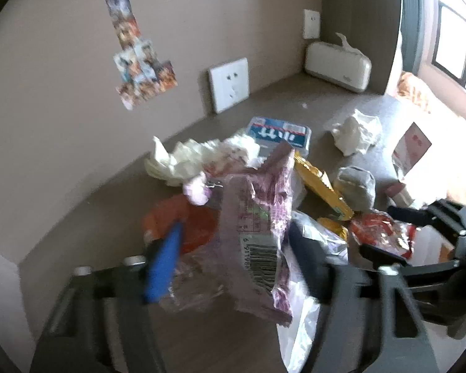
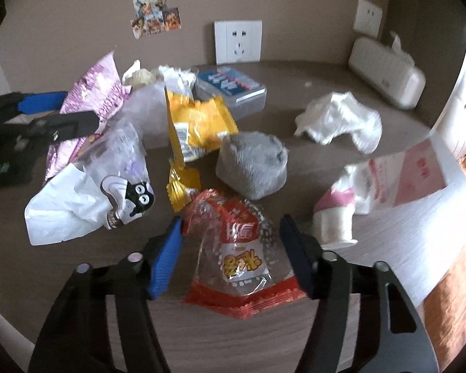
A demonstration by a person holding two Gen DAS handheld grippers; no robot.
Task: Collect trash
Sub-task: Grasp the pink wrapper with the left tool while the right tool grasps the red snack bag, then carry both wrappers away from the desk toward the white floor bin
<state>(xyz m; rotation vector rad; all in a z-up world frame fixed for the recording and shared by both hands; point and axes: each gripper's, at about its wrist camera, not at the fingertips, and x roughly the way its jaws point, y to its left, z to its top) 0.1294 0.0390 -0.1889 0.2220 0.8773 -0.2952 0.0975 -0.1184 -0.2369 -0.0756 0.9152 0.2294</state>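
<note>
A brown counter runs into a beige corner, with a socket and a patch of stickers on the wall and a white tissue box at the back. Trash is strewn across the middle of the counter.

Both my grippers tilt steeply down toward the pile. My left gripper has its fingers about half apart, with a purple wrapper standing up between them; the blue pad lies at its left edge and the dark finger at its right, but with the blur I cannot tell whether they are pressing it yet. An orange lid or dish lies just behind the blue pad.

My right gripper is also about half open, fingers straddling a red snack bag that lies flat on the counter. The blue finger stands just beside the bag's left edge and the dark finger just off its right — small gaps show on both sides, so nothing is clamped.

Beyond the red bag lie a yellow wrapper, a grey wad, a crumpled white tissue and a pink-and-white packet. To the left, a white bag with a cartoon face sits near my left gripper.
</note>
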